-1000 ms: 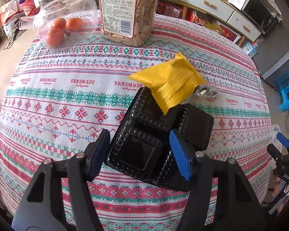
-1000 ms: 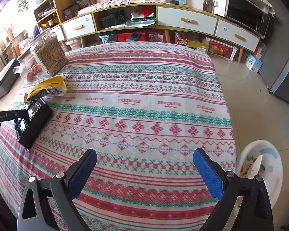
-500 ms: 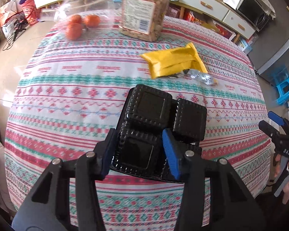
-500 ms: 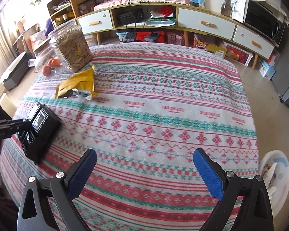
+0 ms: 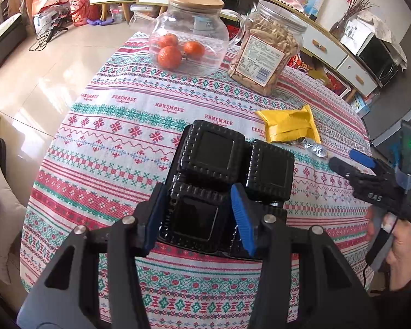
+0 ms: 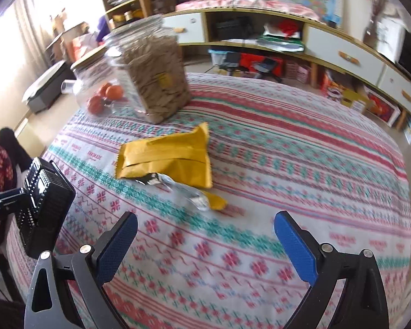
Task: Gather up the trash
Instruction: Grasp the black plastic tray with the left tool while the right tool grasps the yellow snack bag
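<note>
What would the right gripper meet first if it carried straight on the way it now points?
Probably the silver wrapper in front of the yellow packet; the right gripper is open, though depth is unclear.

table (image 6: 301,164), patterned cloth | yellow wrapper (image 6: 164,159) | foil scrap (image 6: 183,192) | two jars (image 5: 263,46)

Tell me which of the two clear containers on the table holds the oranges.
The round glass jar with the wooden lid holds the oranges. The squarer plastic jar beside it bears a printed label and is packed with pale snack sticks.
</note>
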`<state>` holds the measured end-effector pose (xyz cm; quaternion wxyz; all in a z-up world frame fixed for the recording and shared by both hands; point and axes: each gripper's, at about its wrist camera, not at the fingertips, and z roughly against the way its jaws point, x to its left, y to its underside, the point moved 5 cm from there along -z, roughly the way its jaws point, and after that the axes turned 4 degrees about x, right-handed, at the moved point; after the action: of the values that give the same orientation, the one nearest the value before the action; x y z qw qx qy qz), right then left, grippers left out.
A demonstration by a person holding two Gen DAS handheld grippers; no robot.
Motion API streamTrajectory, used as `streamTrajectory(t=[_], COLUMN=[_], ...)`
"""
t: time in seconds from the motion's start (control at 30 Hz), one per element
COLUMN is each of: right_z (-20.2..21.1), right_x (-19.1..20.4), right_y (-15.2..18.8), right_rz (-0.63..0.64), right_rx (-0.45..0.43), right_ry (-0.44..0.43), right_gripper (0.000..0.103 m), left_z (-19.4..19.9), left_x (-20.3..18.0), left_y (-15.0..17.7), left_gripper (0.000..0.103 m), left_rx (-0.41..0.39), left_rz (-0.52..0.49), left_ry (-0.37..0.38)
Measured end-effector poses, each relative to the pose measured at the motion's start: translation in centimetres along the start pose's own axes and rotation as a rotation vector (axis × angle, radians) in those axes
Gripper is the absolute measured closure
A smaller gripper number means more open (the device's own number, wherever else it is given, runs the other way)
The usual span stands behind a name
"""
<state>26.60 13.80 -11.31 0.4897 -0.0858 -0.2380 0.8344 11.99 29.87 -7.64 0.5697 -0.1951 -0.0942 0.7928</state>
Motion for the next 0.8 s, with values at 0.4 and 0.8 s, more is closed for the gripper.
streamTrajectory(t=[0.4,0.8], right_z=[-5.0,-3.5], right_x=[2.0,2.0], right_y=[-2.5,-1.6], right_rz=[0.042,0.045], right_rx=[0.011,-0.008], right_ry=[-0.014,-0.056], right_gripper=[0.01,0.075], left_z=[-0.9,-0.9], left_x=[1.0,-0.2], left_y=[-0.4,-0.4], left_gripper=[0.052,0.052], left_rx=[0.029,0.031], left_rz=[0.022,0.008], left_ry=[0.011,0.018])
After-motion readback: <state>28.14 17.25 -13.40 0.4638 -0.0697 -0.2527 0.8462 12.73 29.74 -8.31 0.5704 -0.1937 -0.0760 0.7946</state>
